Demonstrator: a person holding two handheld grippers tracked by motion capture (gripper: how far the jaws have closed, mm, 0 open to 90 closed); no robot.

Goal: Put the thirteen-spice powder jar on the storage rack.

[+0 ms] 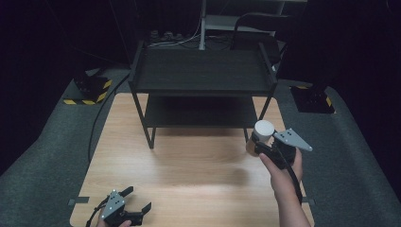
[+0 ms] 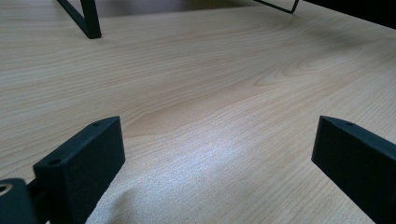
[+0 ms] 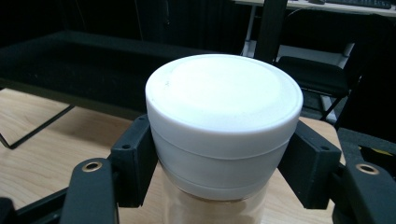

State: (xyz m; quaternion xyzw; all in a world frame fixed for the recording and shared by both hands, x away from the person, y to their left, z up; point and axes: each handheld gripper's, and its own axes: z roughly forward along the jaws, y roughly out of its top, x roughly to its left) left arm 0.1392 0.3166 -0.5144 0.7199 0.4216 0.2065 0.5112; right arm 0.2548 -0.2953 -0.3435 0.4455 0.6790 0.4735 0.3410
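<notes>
A jar with a white lid (image 1: 263, 129) and a pale tan body is held upright above the table's right side, just in front of the rack's right leg. My right gripper (image 1: 259, 147) is shut on it. In the right gripper view the two black jaws clamp the jar (image 3: 223, 126) just below its lid. My left gripper (image 1: 138, 199) rests low at the table's front left edge, open with nothing between its jaws. In the left gripper view its fingers (image 2: 79, 163) stand wide apart over bare wood.
A black two-tier rack (image 1: 201, 71) stands at the back of the light wooden table (image 1: 189, 161), its top shelf and lower shelf bare. Grey carpet surrounds the table. A black chair (image 1: 257, 28) and cables lie behind the rack.
</notes>
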